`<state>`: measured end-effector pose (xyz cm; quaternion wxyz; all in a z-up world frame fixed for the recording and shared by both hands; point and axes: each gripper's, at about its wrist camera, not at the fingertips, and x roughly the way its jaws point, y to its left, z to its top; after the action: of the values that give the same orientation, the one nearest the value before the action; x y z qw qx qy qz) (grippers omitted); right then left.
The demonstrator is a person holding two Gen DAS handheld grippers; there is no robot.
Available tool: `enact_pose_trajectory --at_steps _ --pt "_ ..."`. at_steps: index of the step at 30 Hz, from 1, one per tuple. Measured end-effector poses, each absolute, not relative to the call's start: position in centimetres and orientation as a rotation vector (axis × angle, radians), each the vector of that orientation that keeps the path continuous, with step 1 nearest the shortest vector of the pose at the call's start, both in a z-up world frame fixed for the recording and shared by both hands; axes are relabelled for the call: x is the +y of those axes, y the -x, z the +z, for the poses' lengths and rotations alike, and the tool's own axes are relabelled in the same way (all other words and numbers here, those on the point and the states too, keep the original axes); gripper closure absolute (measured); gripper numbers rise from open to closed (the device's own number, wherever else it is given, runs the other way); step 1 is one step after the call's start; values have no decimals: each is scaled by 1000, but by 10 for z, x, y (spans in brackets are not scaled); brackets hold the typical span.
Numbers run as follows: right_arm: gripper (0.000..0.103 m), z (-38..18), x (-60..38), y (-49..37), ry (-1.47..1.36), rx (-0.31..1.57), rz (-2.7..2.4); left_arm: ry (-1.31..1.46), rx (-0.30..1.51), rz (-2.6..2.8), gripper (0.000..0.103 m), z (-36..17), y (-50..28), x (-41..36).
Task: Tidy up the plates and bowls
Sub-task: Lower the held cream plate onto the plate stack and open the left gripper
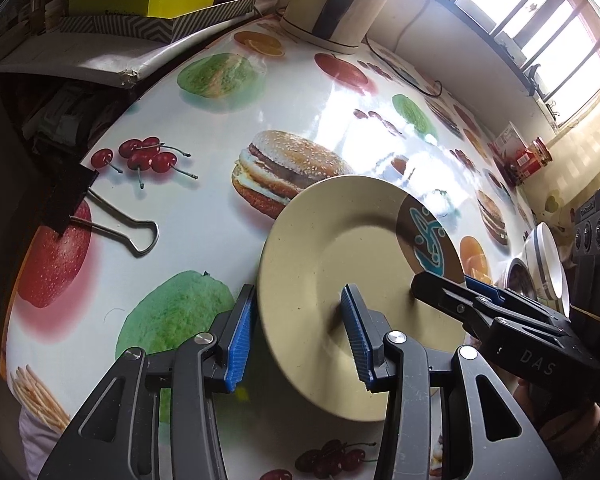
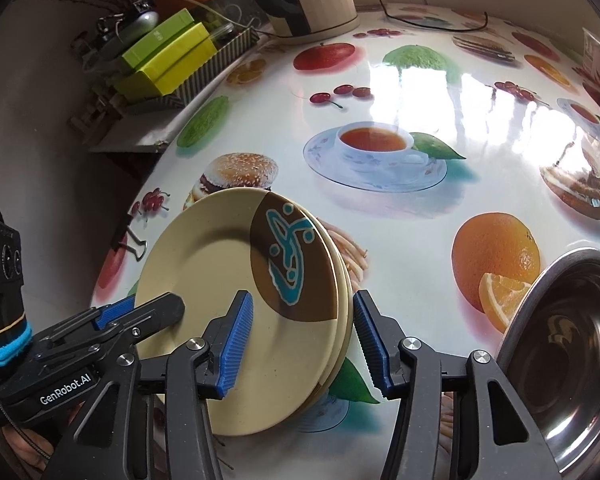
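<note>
The plates (image 2: 236, 312), a small stack of beige discs, the top one with a brown patch and teal motif, sit on the glossy printed table (image 2: 400, 92). The left gripper (image 1: 296, 336) straddles the near rim, one pad outside and one over the well, jaws apart. The right gripper (image 2: 304, 340) brackets the opposite edge, also apart, seemingly not pressing. To square the stack, nudge evenly from both sides. A steel bowl (image 2: 572, 360) waits beside.

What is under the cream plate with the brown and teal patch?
Under the top plate the rims of more cream plates show at its right edge. Their faces are covered, so neither their count nor their pattern can be seen.
</note>
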<state>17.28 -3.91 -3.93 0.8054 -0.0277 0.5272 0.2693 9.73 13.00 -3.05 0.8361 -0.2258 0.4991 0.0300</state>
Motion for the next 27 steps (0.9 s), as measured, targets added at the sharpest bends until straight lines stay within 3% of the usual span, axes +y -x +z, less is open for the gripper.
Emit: enact_pose_trajectory --at_steps 27 --pt "50 -32 -33 -243 4 1154 480 414 1080 26 59 -27 -194 130"
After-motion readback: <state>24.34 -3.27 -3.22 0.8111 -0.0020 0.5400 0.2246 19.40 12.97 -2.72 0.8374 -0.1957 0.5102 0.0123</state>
